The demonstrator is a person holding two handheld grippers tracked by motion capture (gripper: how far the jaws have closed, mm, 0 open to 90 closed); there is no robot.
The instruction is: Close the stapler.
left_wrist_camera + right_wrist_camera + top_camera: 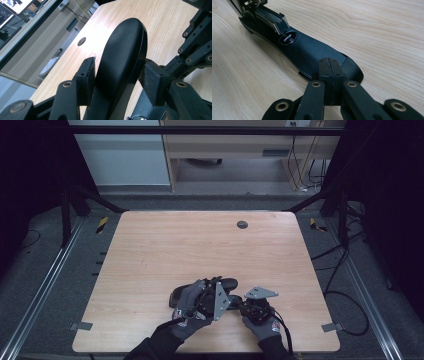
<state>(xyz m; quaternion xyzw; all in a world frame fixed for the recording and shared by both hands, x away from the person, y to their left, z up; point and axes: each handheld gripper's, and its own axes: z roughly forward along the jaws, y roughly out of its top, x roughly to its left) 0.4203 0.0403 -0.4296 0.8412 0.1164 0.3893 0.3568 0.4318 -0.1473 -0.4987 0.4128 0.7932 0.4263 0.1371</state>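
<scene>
Black stapler (122,62) clamped between left claw (120,75) pads; right claw (329,75) closed, empty, above its base.

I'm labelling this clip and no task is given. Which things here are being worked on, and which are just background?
In use:
- black stapler, lying on the table near the front edge
- left gripper, jaws on either side of the stapler's raised arm
- right gripper, jaws shut, over the stapler's base

Background:
- table
- round grommet at the table's far side
- cables on the floor

Black stapler (202,292), apparently swung open, arm raised, base flat on near table edge.
</scene>
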